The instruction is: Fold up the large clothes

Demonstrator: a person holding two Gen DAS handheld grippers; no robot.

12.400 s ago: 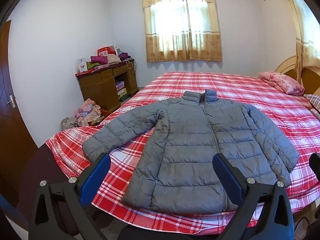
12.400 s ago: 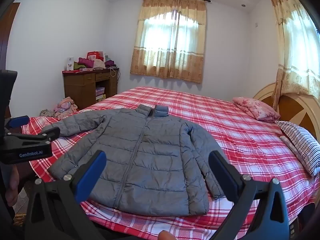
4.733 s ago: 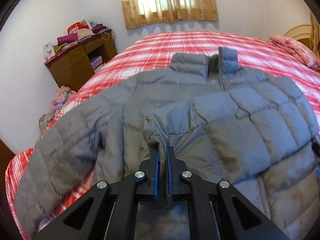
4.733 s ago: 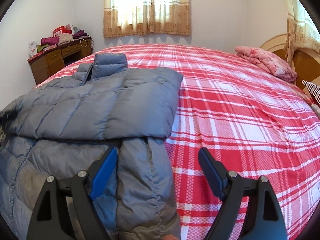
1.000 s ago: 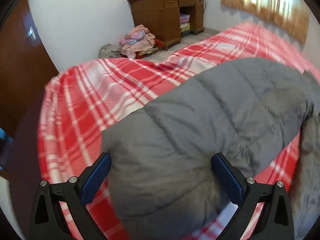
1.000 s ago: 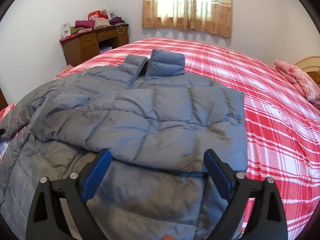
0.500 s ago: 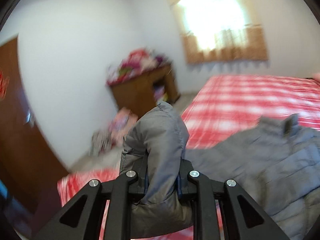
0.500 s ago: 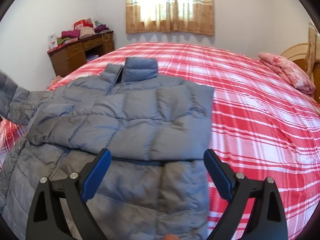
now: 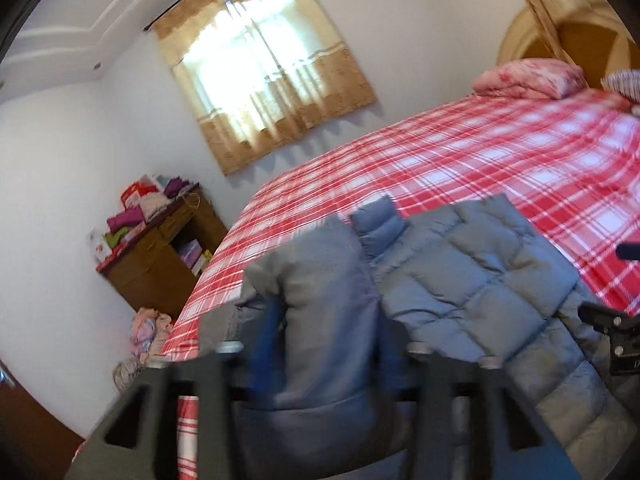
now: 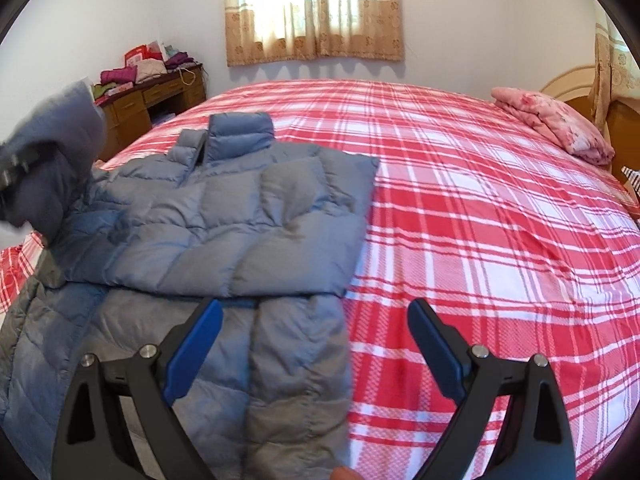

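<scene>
The left gripper [image 9: 326, 344] is clamped on the jacket's left sleeve [image 9: 320, 288], the padded cuff bulging up between its blurred blue pads and standing toward 12 o'clock in the left wrist view. Seen from the right wrist camera, that same sleeve [image 10: 60, 152] is lifted off the bed at about 9 o'clock, clear of the jacket body. The right gripper [image 10: 316, 340] hangs over the jacket's lower right edge with its jaws spread wide and nothing between them; its left pad is above the quilted fabric, its right pad above bare bedspread.

The jacket [image 10: 224, 232] lies flat on the red plaid bed [image 10: 480, 208], collar [image 10: 240, 132] toward 12 o'clock, hem toward the grippers, so its long axis runs 6 to 12. The right sleeve [image 10: 248, 240] is folded across the chest, running roughly 3 to 9.

What the next move turns on, as I judge it: the jacket body lies toward 2 to 3 o'clock from the left gripper, so the held sleeve would need to travel that way, crosswise to the long axis, to land on top of the folded right sleeve. The left hand is the nearer one and has the grip; the right looks free to pin or smooth.

Beyond the bed, a pink pillow [image 10: 556, 124] sits at 2 o'clock and a cluttered desk [image 10: 152, 92] at 10 o'clock.
</scene>
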